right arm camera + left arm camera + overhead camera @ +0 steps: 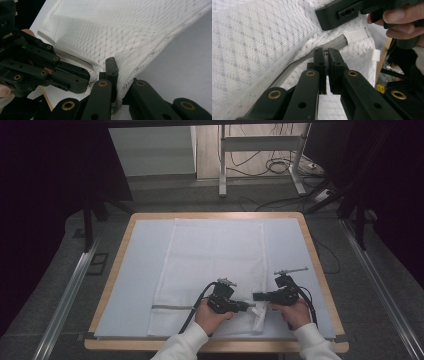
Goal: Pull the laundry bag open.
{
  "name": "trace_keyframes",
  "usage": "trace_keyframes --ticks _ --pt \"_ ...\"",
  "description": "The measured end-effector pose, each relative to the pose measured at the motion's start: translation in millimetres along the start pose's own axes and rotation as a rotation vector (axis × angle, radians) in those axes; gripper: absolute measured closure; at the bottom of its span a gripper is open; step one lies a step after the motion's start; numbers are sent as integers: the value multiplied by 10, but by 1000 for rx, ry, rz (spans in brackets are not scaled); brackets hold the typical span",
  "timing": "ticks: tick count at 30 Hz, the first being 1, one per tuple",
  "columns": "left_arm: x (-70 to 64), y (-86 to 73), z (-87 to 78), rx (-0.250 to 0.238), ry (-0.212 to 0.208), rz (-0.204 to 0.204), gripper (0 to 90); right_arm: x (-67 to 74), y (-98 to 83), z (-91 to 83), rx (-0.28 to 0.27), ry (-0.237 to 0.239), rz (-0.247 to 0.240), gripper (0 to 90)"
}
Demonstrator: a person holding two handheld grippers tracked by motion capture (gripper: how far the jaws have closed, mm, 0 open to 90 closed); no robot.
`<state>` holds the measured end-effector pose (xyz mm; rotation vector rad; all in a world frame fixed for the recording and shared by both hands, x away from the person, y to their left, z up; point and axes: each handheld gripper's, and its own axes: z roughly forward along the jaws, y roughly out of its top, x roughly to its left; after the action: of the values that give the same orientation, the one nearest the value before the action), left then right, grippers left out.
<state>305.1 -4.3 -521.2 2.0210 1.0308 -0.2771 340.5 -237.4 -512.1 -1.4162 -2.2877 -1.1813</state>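
Left gripper (327, 53) pinches the zipper pull (326, 52); right gripper (117, 65) clamps the mesh bag (120, 32).

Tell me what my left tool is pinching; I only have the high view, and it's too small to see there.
Observer: In the left gripper view, the left tool is shut on the small metal zipper pull of the white mesh bag.
Operator: And the other one?
Observer: In the right gripper view, the right tool is shut on a fold of the bag's mesh, close beside the left tool.
Operator: Where does the zipper stop?
Observer: The grey zipper ends at a white fabric tab just past the pull.
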Motion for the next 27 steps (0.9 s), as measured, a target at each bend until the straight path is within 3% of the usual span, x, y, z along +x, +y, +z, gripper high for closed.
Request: trace_keyframes --ticks 27 --pt "74 -36 -111 -5 29 -12 868 -18 10 -27 -29 -4 5 883"
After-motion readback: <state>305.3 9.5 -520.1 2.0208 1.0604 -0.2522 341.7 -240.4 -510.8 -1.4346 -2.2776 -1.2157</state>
